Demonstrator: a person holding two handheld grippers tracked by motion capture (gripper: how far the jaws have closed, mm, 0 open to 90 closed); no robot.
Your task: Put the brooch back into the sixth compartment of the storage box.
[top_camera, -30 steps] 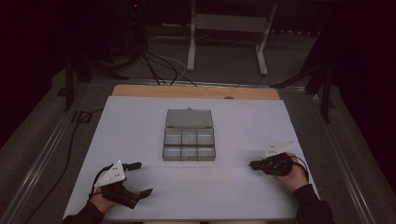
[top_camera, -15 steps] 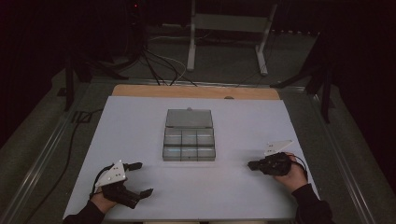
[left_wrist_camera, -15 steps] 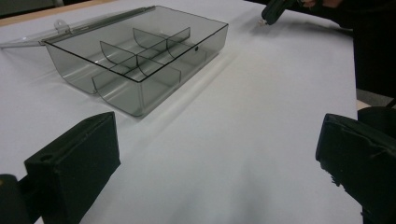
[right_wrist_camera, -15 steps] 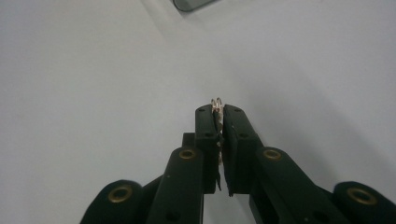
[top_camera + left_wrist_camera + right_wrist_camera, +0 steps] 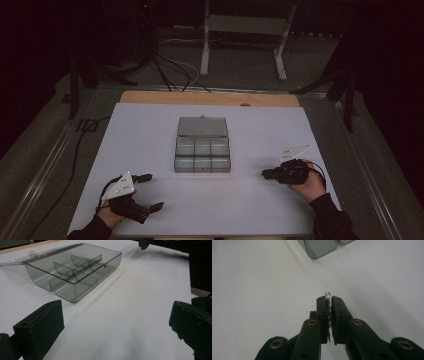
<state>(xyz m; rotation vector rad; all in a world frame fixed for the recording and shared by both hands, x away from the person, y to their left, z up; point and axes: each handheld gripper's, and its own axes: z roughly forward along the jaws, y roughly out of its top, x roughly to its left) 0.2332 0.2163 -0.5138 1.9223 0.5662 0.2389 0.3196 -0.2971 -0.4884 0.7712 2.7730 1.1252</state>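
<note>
Two claws low over the white table, well apart. Left claw, near the front left corner: jaws spread wide, holding nothing, aimed toward the clear compartment box. Box at the table's middle, lid folded back flat behind it, compartments bare. Right claw, right of the box and near it: jaws pressed together, pinching a small metal ring whose loops poke out past the tips, just above the table.
</note>
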